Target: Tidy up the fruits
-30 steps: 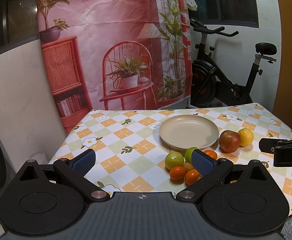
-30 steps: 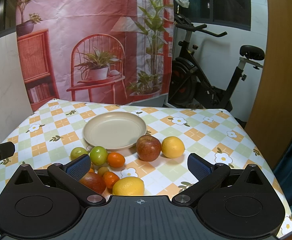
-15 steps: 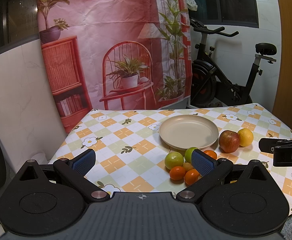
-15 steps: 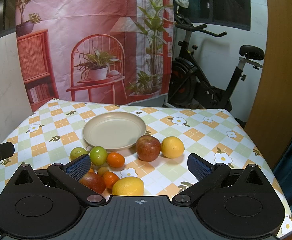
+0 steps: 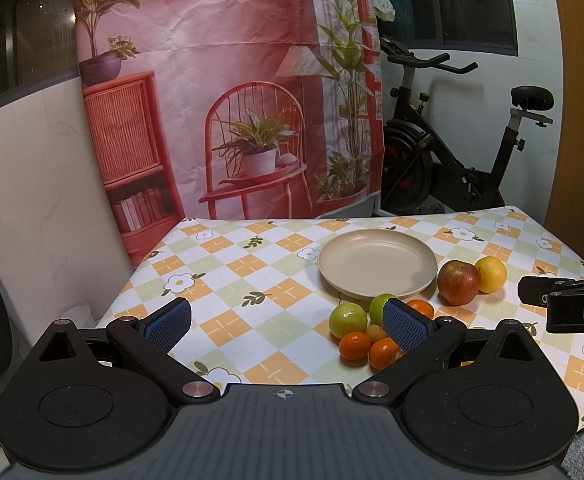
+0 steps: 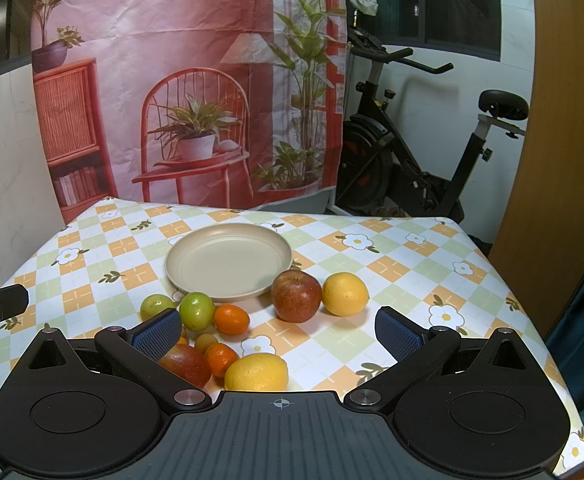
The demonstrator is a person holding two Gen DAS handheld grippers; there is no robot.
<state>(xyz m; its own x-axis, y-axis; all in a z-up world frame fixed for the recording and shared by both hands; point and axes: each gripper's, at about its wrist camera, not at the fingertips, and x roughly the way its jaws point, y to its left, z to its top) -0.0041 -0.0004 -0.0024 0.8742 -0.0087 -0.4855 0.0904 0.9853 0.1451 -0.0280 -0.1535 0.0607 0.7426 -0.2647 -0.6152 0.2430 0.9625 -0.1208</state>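
A table under a glossy checked tablecloth [image 6: 391, 280] with flower prints stands before a creased pink printed backdrop [image 6: 196, 80] and an exercise bike [image 6: 419, 168]. A smooth, round beige plate [image 6: 228, 260] lies bare at centre. Just beside its near rim sit a red apple [image 6: 295, 296] touching a yellow lemon [image 6: 345, 294], two green fruits [image 6: 196, 310], a tangerine [image 6: 232, 319], and nearer still a second apple [image 6: 186, 364] and lemon [image 6: 256, 373]. The right gripper [image 6: 278, 330] hovers level above the near table edge, jaws spread wide and empty, the fruit cluster lying between and ahead of its ribbed blue pads [image 6: 395, 336]. The left gripper [image 5: 288, 326] is likewise wide open and empty, the fruit near its right pad.
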